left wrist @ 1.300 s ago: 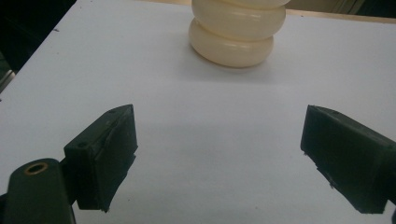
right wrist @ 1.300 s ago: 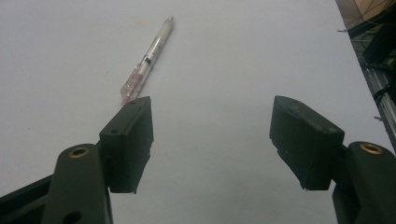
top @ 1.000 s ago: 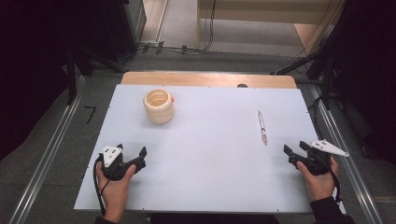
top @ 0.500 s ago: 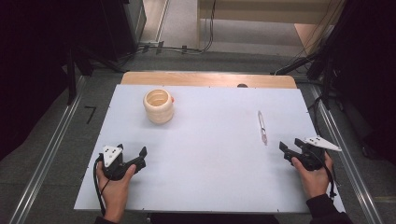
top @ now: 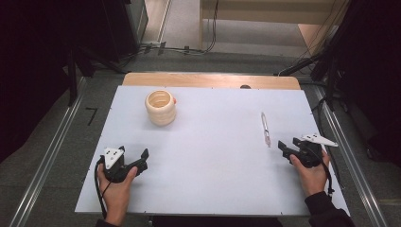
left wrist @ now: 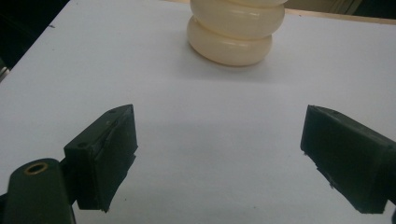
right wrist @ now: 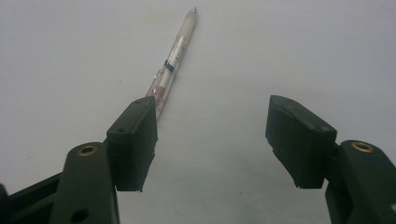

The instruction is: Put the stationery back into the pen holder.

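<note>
Plainly, the lines below turn on where the pen lies from the right gripper.

Pen: a slim white pen (top: 265, 128) lies flat on the white table (top: 213, 156), right of centre in the high view, well apart from the cream ribbed pot (top: 161, 107) in the upper left of the sheet.

Long axis: it runs almost straight up and down the high view; in the right gripper view the pen (right wrist: 173, 56) slants from the left jaw's tip up toward the top centre of the frame.

Nearer hand: the right gripper (top: 289, 147) sits just beside the pen's lower end, at the lower right of the high view; the left gripper (top: 138, 161) is far off at the lower left.

Right gripper: jaws spread wide, holding nothing. The pen's near end passes behind the left jaw's tip, so the pen lies to the left of the gap, not between the 2 jaws; whether it touches that jaw I cannot tell.

Left gripper: jaws spread wide and empty, pointing at the pot (left wrist: 236, 30), which stands well ahead at the top centre of the left gripper view.

Likely need: a shift toward the left of the right gripper view to bring the shaft between the jaws.
</note>
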Motion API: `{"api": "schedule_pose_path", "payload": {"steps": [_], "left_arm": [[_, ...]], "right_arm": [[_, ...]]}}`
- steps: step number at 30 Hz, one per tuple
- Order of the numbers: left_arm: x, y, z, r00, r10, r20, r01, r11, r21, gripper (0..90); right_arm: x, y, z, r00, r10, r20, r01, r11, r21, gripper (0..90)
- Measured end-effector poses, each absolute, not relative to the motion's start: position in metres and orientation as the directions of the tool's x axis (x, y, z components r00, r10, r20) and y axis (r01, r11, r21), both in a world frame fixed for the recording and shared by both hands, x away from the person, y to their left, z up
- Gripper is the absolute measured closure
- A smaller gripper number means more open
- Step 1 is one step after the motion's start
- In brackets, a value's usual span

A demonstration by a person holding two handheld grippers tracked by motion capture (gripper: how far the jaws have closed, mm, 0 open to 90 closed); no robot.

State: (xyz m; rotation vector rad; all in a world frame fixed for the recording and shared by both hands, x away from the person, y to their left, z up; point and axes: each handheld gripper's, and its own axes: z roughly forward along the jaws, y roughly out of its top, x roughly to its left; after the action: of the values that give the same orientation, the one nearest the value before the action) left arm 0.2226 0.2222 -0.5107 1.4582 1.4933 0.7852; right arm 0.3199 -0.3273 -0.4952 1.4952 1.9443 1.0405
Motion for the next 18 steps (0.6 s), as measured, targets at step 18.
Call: {"api": "schedule_pose_path", "payload": {"steps": [18], "left_arm": [[0.223, 0.222, -0.511, 0.083, 0.983, -0.162, 0.43, 0.111, 0.896, 11.3]], "right_arm": [[0.339, -0.317, -0.498, -0.298, 0.952, 0.074, 0.606, 0.129, 0.785, 33.5]]}}
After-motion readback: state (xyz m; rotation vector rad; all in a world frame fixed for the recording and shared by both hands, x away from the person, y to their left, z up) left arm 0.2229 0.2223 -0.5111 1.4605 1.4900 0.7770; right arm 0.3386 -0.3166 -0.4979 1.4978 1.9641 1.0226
